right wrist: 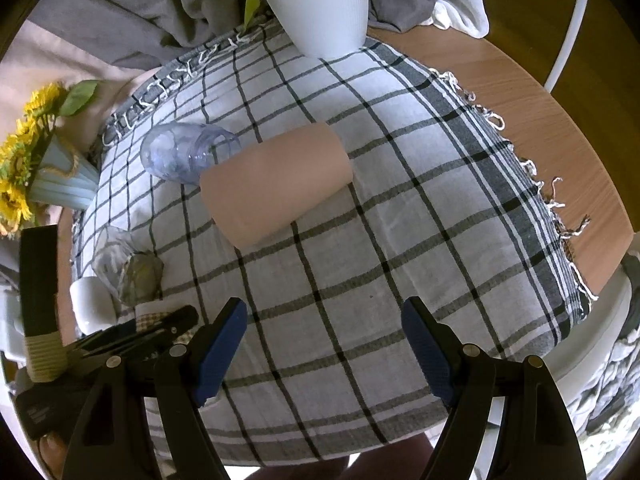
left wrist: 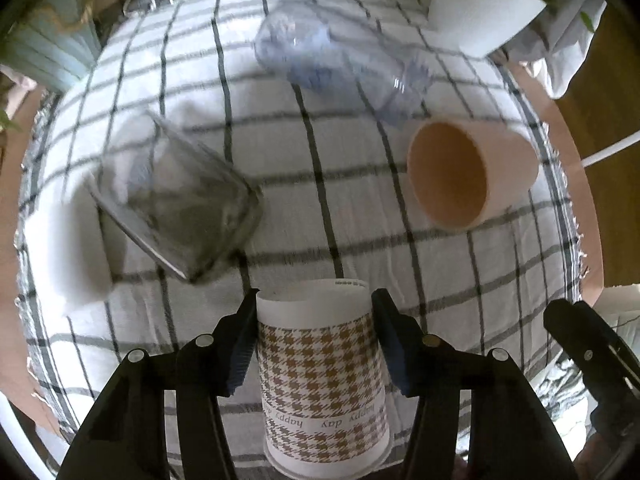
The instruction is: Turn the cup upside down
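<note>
A paper cup [left wrist: 322, 376] with a brown houndstooth print and upside-down "happy day" lettering sits between the fingers of my left gripper [left wrist: 316, 344], its narrow base pointing away from the camera. The jaws stand at both sides of it, touching or nearly so. A pink cup [left wrist: 468, 176] lies on its side at the right, also in the right wrist view [right wrist: 276, 184]. A clear glass [left wrist: 176, 204] and a bluish plastic cup [left wrist: 340, 64] lie on their sides. My right gripper [right wrist: 324, 344] is open and empty above the cloth.
A checked cloth [right wrist: 360, 264] covers the round wooden table [right wrist: 540, 120]. A white plant pot [right wrist: 320, 4] stands at the far edge, a sunflower vase [right wrist: 52, 176] at the left. A small white cup [right wrist: 90, 304] stands near the left gripper [right wrist: 132, 336].
</note>
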Available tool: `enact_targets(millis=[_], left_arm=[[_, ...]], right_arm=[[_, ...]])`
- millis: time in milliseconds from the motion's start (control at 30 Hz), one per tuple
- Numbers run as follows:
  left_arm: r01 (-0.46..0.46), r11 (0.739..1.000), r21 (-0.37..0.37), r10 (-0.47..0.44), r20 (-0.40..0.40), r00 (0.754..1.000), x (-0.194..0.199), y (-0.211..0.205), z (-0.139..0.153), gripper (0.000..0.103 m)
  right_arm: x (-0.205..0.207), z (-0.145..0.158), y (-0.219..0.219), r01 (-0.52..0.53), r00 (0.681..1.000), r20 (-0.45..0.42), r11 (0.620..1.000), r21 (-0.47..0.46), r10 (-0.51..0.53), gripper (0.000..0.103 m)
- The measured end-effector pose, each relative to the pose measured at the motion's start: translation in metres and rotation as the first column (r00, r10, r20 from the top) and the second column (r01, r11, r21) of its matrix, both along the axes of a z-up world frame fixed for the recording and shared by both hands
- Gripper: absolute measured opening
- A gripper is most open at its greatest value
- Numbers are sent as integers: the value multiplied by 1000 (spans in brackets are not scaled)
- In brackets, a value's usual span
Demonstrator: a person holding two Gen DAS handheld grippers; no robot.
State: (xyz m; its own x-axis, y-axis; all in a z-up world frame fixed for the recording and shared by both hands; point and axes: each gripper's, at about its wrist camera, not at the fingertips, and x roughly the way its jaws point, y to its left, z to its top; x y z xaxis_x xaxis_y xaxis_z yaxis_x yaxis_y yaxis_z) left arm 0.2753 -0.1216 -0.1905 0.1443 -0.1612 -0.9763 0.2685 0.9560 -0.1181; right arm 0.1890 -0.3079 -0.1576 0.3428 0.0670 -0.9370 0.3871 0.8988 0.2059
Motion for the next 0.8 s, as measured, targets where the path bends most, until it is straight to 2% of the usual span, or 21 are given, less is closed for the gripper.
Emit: enact_targets(millis=[267, 400, 533, 800], left_arm=[[12, 1000, -27, -9, 112, 994, 5, -7, 24, 54], [30, 999, -41, -23, 160, 987, -7, -9, 30, 54], [28, 998, -61, -17, 175, 984, -22, -7, 30, 55], [12, 998, -68, -1, 150, 989, -53, -1, 27, 55]], right_arm=[[-1, 13, -3, 13, 999, 35, 1000, -9, -13, 80], [-4, 15, -6, 8, 999, 37, 1000, -19, -7, 80], [-8, 14, -7, -7, 999, 31, 999, -38, 8, 80], [-16, 8, -7, -37, 999, 7, 998, -45, 38, 80]])
